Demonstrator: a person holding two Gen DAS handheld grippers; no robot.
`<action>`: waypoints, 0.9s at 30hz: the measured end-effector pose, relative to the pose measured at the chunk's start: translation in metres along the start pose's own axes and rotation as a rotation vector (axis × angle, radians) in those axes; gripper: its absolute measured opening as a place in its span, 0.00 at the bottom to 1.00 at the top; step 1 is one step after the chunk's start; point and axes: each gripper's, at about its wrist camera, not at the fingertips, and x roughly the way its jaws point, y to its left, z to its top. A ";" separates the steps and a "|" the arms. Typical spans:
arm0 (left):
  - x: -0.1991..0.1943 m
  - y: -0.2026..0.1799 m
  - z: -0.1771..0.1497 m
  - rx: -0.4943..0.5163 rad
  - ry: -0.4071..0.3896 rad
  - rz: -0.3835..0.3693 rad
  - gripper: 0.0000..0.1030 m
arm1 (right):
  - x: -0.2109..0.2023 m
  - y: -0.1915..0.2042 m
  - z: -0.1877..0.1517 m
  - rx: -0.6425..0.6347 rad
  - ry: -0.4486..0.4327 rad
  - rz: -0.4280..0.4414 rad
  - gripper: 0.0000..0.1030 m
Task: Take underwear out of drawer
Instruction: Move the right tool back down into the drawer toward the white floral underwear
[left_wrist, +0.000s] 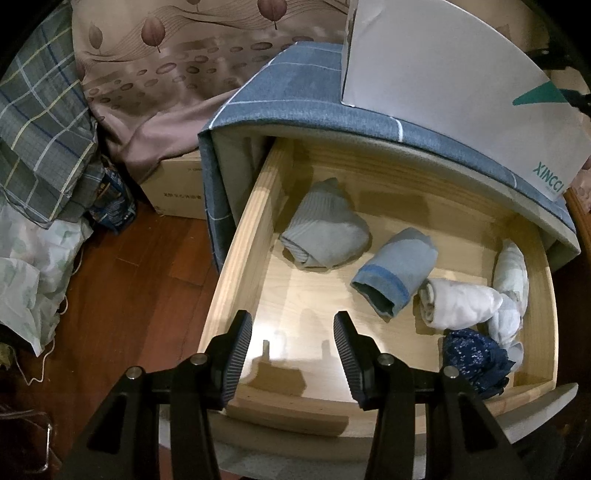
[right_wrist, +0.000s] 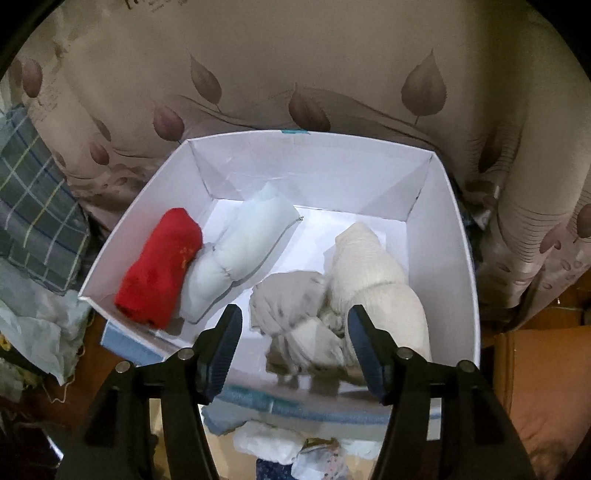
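Right gripper (right_wrist: 295, 332) is over the white box (right_wrist: 458, 236), jaws apart, with the grey-beige roll (right_wrist: 291, 314) lying between them; pads don't look pressed on it, so I read this as a release, not a grip. No earlier view to compare, so I can't say more than that. To finish the drop cleanly: keep the jaws wide, lift straight up along the finger line so the ribbed pads don't snag the fabric and unroll it, then clear the box's near wall before swinging back to the drawer (left_wrist: 236, 258). The roll's long axis runs roughly from the far-left jaw side toward the near-right, slightly diagonal to the fingers; its near end is bunched and blurred, so exact orientation there is unclear. The cream roll (right_wrist: 373, 280) sits touching it on the right-jaw side; the pale blue roll (right_wrist: 240, 254) and red roll (right_wrist: 159, 266) lie beyond the left jaw, both pointing away from the gripper. Left gripper (left_wrist: 293, 350) hangs open and empty over the drawer's near-left floor. Underwear left to fetch: grey roll (left_wrist: 325, 232) ahead, blue-banded roll (left_wrist: 395, 269) ahead-right with its open end facing the gripper, white rolls (left_wrist: 458, 302) and dark patterned piece (left_wrist: 472, 354) just off the right finger.
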 end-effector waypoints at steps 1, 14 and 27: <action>0.000 0.000 0.000 0.002 0.001 0.001 0.46 | -0.007 0.000 -0.004 -0.007 -0.003 0.007 0.55; 0.005 -0.001 0.000 0.013 0.018 0.018 0.46 | -0.062 -0.025 -0.081 -0.024 0.011 0.031 0.55; 0.005 -0.002 -0.001 0.024 0.022 0.025 0.46 | -0.003 -0.050 -0.169 0.026 0.228 0.019 0.55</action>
